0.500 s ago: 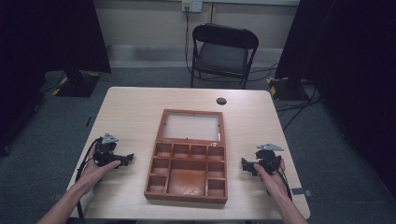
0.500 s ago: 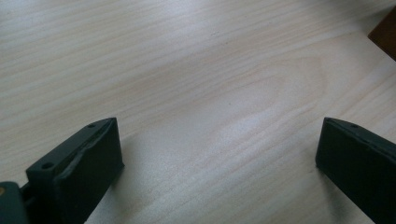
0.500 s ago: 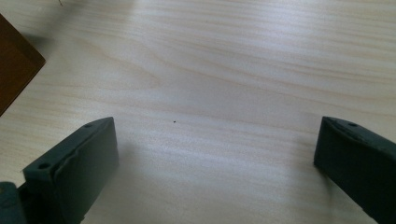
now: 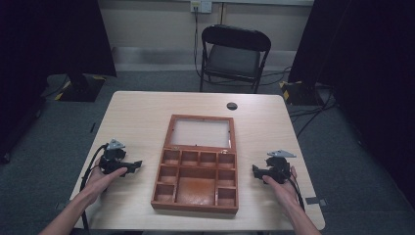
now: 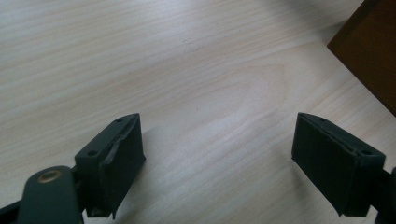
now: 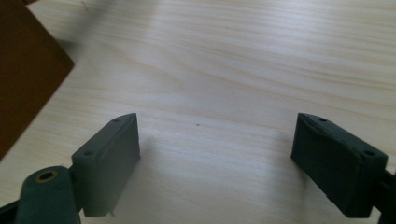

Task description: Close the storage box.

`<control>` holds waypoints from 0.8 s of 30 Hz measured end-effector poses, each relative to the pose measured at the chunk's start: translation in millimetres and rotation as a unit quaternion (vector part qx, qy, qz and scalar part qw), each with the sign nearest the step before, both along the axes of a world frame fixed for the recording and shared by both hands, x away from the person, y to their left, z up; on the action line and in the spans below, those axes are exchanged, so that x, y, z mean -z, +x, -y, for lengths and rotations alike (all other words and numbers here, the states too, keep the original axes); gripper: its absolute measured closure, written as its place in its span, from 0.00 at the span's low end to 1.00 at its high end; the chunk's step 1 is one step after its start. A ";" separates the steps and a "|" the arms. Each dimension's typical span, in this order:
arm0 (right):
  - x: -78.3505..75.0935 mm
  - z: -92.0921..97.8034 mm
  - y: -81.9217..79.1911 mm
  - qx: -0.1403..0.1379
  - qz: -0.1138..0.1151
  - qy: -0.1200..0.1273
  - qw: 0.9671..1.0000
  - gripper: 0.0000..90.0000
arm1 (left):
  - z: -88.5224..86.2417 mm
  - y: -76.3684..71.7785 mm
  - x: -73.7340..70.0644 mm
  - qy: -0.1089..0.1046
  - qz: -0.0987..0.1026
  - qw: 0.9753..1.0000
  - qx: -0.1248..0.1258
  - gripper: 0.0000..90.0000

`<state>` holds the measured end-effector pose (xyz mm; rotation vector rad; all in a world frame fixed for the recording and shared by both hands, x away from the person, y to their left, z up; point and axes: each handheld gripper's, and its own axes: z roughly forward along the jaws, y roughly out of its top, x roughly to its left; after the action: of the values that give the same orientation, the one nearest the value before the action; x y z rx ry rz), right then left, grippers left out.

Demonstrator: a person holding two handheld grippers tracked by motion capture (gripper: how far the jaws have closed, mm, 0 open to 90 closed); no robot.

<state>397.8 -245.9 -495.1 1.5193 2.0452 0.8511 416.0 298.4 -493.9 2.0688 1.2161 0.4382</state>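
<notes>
Resting low over the light wood-grain table (image 4: 147, 107), the left gripper (image 4: 136, 165) sits at the left side of the high view, held in the person's left hand (image 4: 100, 177), with its black cable trailing back toward the table edge. Its jaws stand wide apart with nothing between them; the left gripper view shows bare tabletop in the gap. The tips point toward the open reddish-brown wooden compartment box (image 4: 196, 172) and stop just beside its left wall, apart from it. A corner of that box (image 5: 369, 51) appears at the upper right of the left gripper view.

The box lies at the table's centre, near the person's edge. Its glass-panelled lid (image 4: 200, 132) is folded back flat on the table behind the compartments. Beyond the lid, a small round dark disc (image 4: 232, 105) lies on the tabletop.

At the right, the right gripper (image 4: 254, 171), held in the right hand (image 4: 283, 182), also has its jaws spread wide on nothing, near the box's right wall without touching.
</notes>
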 end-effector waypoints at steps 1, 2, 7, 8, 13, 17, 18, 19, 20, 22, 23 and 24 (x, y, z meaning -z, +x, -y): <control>-1.3 -1.1 -0.1 0.000 -0.002 0.004 1.000 0.16 | 2.2 0.8 -1.5 -0.003 0.000 1.000 0.003 0.18; -2.6 -1.7 -0.2 -0.004 0.001 0.006 1.000 0.16 | 3.5 1.4 -3.5 -0.012 0.000 1.000 0.005 0.18; -14.3 -4.4 -2.2 -0.014 0.026 0.022 0.999 0.16 | 11.3 0.0 -14.5 -0.042 0.000 0.999 0.010 0.19; -17.5 -5.2 -2.4 -0.024 0.016 0.029 0.999 0.16 | 13.7 -1.4 -16.8 -0.040 0.001 0.999 0.015 0.22; -25.7 -6.1 -1.5 -0.034 0.017 0.032 0.999 0.16 | 24.6 -3.7 -26.1 -0.042 0.027 0.998 0.028 0.23; -31.1 -8.8 1.6 -0.034 0.029 0.030 0.999 0.16 | 30.1 1.2 -35.0 -0.049 0.021 0.998 0.040 0.23; -32.5 -10.1 1.9 -0.036 0.034 0.030 0.998 0.16 | 31.8 2.3 -37.0 -0.050 0.028 0.998 0.039 0.23; -33.4 -11.8 2.2 -0.039 0.036 0.030 0.998 0.17 | 33.1 2.8 -38.3 -0.046 0.042 0.997 0.037 0.23; -34.2 -13.4 2.7 -0.044 0.037 0.032 0.998 0.17 | 34.5 3.6 -38.4 -0.044 0.049 0.997 0.036 0.25; -36.9 -19.2 3.9 -0.054 0.037 0.032 0.997 0.18 | 36.6 8.7 -38.6 -0.040 0.028 0.998 0.046 0.24; -36.9 -19.2 3.9 -0.054 0.037 0.032 0.997 0.18 | 37.3 10.5 -39.5 -0.043 0.026 0.998 0.047 0.24; -38.3 -20.8 5.0 -0.058 0.038 0.034 0.997 0.18 | 37.8 12.1 -41.5 -0.040 0.031 0.998 0.045 0.24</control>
<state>402.7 -225.1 -456.8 1.3900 2.0851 1.0166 428.0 260.6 -452.4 2.0181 1.0825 0.4027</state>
